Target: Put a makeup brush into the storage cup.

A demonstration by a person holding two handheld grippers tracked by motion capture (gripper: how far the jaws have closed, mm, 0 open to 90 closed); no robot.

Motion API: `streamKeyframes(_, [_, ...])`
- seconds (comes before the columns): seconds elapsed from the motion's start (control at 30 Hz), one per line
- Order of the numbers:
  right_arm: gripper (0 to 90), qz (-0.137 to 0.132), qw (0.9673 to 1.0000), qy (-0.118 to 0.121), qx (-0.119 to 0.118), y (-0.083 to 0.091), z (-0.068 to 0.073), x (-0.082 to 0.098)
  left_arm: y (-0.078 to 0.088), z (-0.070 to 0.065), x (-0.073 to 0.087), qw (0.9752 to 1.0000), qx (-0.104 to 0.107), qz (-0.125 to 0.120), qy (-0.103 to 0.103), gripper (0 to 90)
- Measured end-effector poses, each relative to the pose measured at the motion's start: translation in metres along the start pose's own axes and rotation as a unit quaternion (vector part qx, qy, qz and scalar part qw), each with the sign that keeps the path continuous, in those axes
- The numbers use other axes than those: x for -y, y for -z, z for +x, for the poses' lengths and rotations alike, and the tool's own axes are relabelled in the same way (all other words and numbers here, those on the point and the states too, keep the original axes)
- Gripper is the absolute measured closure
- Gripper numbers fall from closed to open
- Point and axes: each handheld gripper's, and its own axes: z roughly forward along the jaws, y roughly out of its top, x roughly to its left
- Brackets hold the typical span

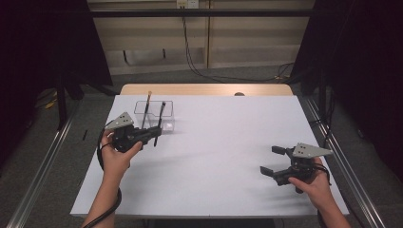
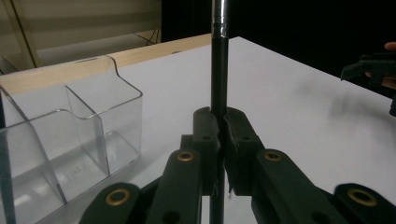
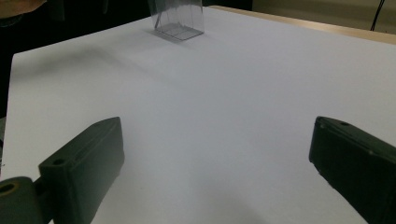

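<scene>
At the left of the high view, the left tongs [image 1: 153, 133] pinch a thin black pen [image 2: 219, 70], standing upright, just in front of the clear box [image 1: 154, 115] on the white counter [image 1: 218, 156]. At the lower right, the right tongs [image 1: 272, 160] are spread wide and hold nothing.

The white rectangular table [image 1: 223, 156] is seen from above and behind the person in the high view, facing forward and down, at some distance. The left gripper view is set low and close along the left hand-held gripper [image 2: 220, 122], beside the clear plastic compartmented organiser [image 2: 70, 140]. The same organiser [image 3: 177, 18] is seen far off, perhaps only its base, in the low right gripper view.
</scene>
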Motion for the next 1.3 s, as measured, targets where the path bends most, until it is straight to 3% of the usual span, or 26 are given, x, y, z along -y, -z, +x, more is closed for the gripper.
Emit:
streamKeyframes(0.13, [2.6,0.000,1.0000,0.001,0.000,0.000,0.000,0.000,0.002,0.004,-0.003,0.9998,-0.015,-0.008,0.006,84.2])
streamKeyframes(0.6, [2.6,0.002,1.0000,0.002,-0.002,0.000,0.000,0.001,0.001,0.013,-0.008,0.9991,-0.032,-0.023,0.017,84.2])
streamKeyframes(1.3, [2.6,0.002,1.0000,0.004,0.001,-0.001,0.000,0.002,0.004,0.027,-0.018,0.9961,-0.071,-0.046,0.027,84.2])
